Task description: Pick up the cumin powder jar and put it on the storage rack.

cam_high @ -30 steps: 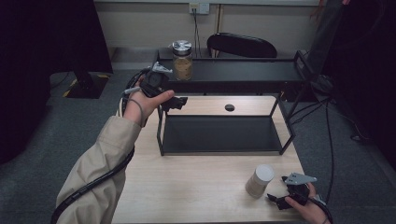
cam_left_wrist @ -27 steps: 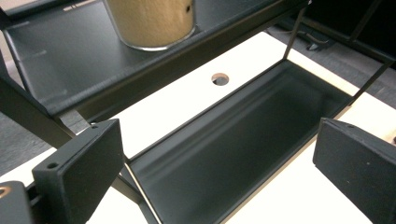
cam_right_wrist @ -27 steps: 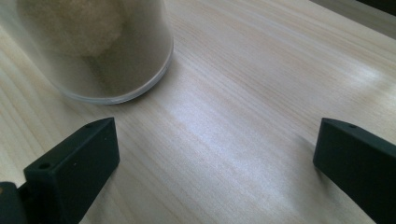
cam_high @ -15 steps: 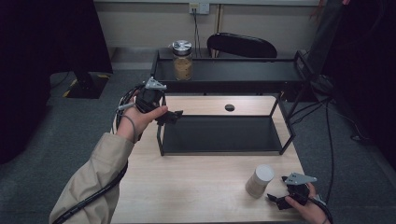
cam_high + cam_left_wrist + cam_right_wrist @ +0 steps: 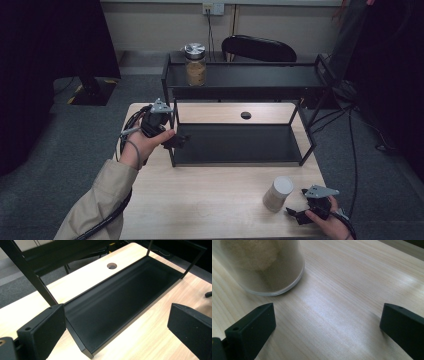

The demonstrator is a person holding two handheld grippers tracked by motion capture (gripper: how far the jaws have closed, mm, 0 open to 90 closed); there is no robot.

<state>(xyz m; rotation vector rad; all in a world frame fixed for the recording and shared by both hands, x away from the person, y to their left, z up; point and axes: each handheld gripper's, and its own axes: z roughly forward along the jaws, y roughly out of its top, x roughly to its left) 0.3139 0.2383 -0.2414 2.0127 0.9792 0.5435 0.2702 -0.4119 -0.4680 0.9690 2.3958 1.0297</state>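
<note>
table [image 5: 210, 200]: pale wood, grey carpet around, black two-tier rack [image 5: 240, 145] on its far half
jar on top shelf [image 5: 195, 65]: upright, at 11 o'clock of the rack
left gripper [image 5: 181, 141]: jaws wide apart, holding nothing, at the rack's 9 o'clock corner
white jar [image 5: 278, 193]: upright on the table, at 5 o'clock
right gripper [image 5: 295, 216]: jaws wide, holding nothing, just beside the white jar at its 4 o'clock

Grey carpet floor [image 5: 60, 130], pale wall [image 5: 150, 20], black chair [image 5: 260, 49], dark curtains [image 5: 45, 45]
</note>
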